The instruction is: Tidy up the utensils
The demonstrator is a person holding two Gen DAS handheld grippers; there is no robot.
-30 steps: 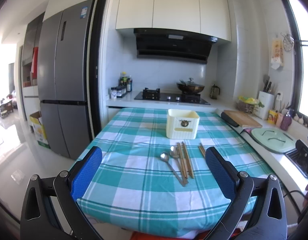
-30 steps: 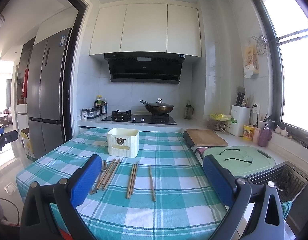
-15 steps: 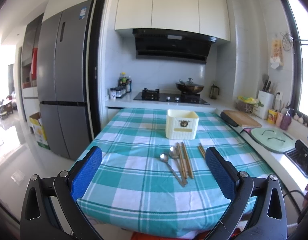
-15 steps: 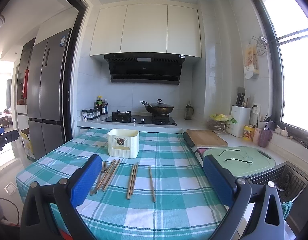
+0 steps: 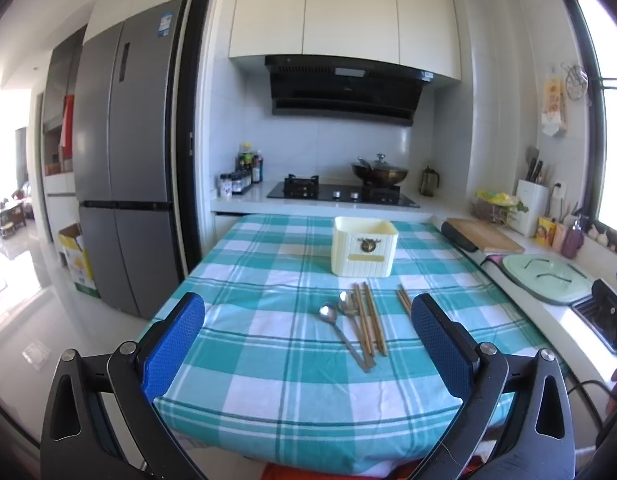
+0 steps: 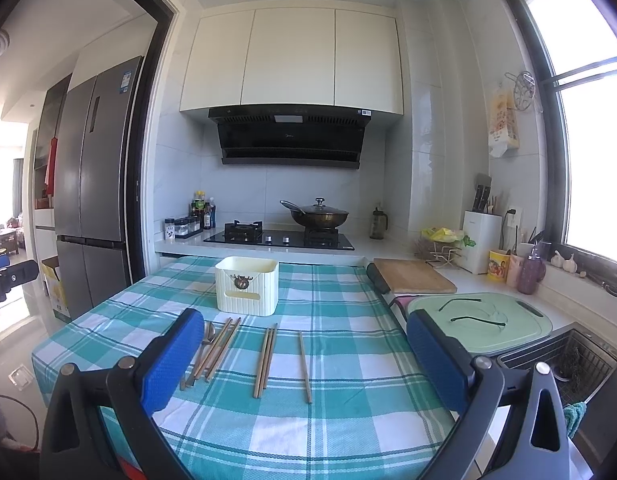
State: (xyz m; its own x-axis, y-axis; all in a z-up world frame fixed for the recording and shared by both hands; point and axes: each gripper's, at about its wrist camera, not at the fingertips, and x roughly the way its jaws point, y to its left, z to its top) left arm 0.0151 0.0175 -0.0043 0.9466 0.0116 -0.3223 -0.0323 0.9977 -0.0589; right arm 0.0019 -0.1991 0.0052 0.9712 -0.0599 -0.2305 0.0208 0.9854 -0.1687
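Kitchen light falls across a surface [image 6: 348,360] covered in a teal-and-white checked cloth, with a hob [image 6: 278,238] and a lidded wok [image 6: 318,216] on the counter at the far end and a fridge [image 5: 124,152] off to the left. I hold both my grippers at the near edge, above the cloth. My left gripper [image 5: 308,344] has its jaws spread wide, nothing between the blue pads. My right gripper [image 6: 304,364] is the same: jaws wide apart, holding nothing.

A cream holder [image 6: 246,286] stands upright toward the far middle of the surface. Just near of it lie the utensils, all flat on the cloth and pointing roughly near-to-far. Two spoons [image 5: 340,320] lie furthest left, bowls toward the holder, touching or just beside a group of chopsticks [image 5: 368,324]. To the right of that, apart from it, lies a chopstick pair [image 6: 265,360], and further right a single chopstick [image 6: 305,366] on its own. From the left view my right pad hides most of the pair.

Right of the surface sit a board [image 6: 414,280] and a pale green lid [image 6: 480,322] by the sink [image 6: 564,364].
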